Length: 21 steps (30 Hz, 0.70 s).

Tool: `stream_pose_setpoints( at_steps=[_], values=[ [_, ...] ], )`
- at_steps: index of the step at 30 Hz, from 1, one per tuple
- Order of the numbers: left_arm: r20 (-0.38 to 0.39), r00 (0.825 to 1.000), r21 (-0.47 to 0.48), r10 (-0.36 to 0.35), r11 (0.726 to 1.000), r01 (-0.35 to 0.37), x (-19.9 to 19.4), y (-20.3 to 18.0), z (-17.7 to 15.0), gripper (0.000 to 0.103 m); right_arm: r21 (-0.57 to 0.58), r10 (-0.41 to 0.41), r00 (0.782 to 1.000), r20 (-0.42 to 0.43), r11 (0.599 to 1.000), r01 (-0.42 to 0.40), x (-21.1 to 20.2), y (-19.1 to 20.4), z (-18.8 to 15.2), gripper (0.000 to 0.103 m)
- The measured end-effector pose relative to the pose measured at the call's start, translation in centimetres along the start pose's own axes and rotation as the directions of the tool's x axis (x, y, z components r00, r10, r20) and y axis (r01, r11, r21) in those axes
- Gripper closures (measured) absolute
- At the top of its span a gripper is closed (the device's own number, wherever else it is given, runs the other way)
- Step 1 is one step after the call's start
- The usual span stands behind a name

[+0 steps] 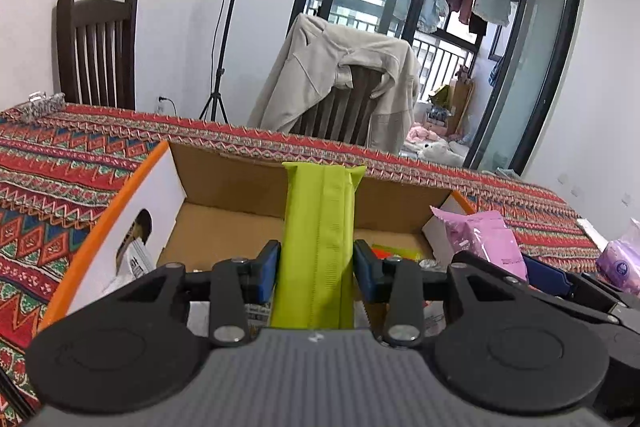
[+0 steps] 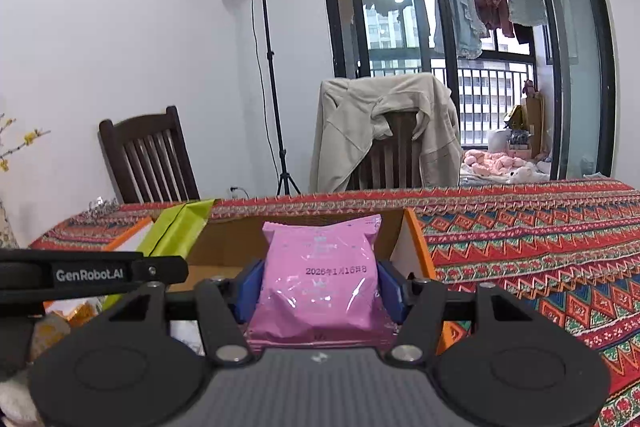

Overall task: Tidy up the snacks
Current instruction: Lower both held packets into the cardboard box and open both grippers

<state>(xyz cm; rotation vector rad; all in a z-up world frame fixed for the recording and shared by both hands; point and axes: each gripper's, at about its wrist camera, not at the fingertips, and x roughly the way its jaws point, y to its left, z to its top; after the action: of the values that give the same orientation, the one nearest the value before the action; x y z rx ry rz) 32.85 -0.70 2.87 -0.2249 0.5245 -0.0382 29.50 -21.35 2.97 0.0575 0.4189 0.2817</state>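
Left gripper (image 1: 316,267) pinches green packet (image 1: 320,227), right gripper (image 2: 318,291) pinches pink packet (image 2: 320,275); cardboard box (image 1: 224,183) contents mostly hidden.

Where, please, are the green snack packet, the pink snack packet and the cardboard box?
green snack packet (image 1: 318,247), left wrist view, middle of its seam.
pink snack packet (image 2: 320,275), right wrist view, centre of its front.
cardboard box (image 1: 236,183), left wrist view, inner back wall.

patterned red tablecloth (image 2: 520,227) over the table, open cardboard box (image 1: 240,183) on it
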Motion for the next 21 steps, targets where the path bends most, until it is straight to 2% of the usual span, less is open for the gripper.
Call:
stream_pose_setpoints(
  at_steps=[4, 5, 6, 7, 8, 9, 11, 13, 21],
  values=[
    [-0.001, 1.000, -0.022, -0.001, 1.000, 0.001, 0.0, 0.5, -0.1, 0.059, -0.006, -0.005, 1.000, -0.017, 1.000, 0.005, 0.1, -0.1, -0.4, 0.041],
    [0.007, 1.000, -0.032, -0.005, 0.999, 0.005, -0.2, 0.7, 0.0, 0.052, -0.003, -0.009, 1.000, -0.014, 1.000, 0.009, 0.0, -0.1, -0.3, 0.041],
    [0.017, 1.000, -0.042, -0.004, 0.999, 0.004, -0.5, 0.9, 0.0, 0.047, 0.001, -0.012, 1.000, -0.010, 1.000, 0.012, -0.1, -0.2, -0.3, 0.036],
    [0.028, 1.000, -0.048, 0.007, 0.999, -0.006, -0.8, 1.0, 0.1, 0.037, 0.008, -0.010, 1.000, -0.010, 1.000, 0.010, -0.2, -0.3, -0.3, 0.026],
    [0.039, 0.999, -0.052, 0.019, 0.998, -0.017, -1.1, 1.1, 0.1, 0.029, 0.015, -0.007, 1.000, -0.009, 1.000, 0.008, -0.4, -0.4, -0.4, 0.022],
    [0.049, 0.998, -0.055, 0.031, 0.998, -0.029, -1.3, 1.1, 0.2, 0.027, 0.023, -0.006, 1.000, -0.007, 1.000, 0.006, -0.6, -0.6, -0.4, 0.020],
    [0.057, 0.996, -0.059, 0.063, 0.996, -0.059, -1.6, 1.2, 0.2, 0.011, 0.033, -0.010, 1.000, -0.006, 0.999, 0.010, -0.8, -0.9, -0.2, 0.016],
    [0.066, 0.994, -0.069, 0.086, 0.994, -0.082, -1.7, 1.4, 0.3, 0.002, 0.062, -0.006, 1.000, -0.006, 0.998, 0.007, -0.8, -1.3, -0.1, 0.000],
    [0.064, 0.992, -0.072, 0.109, 0.992, -0.104, -1.8, 1.2, 0.5, 0.000, 0.092, -0.007, 1.000, -0.013, 0.996, 0.008, -1.0, -1.9, 0.1, 0.000]
  ],
)
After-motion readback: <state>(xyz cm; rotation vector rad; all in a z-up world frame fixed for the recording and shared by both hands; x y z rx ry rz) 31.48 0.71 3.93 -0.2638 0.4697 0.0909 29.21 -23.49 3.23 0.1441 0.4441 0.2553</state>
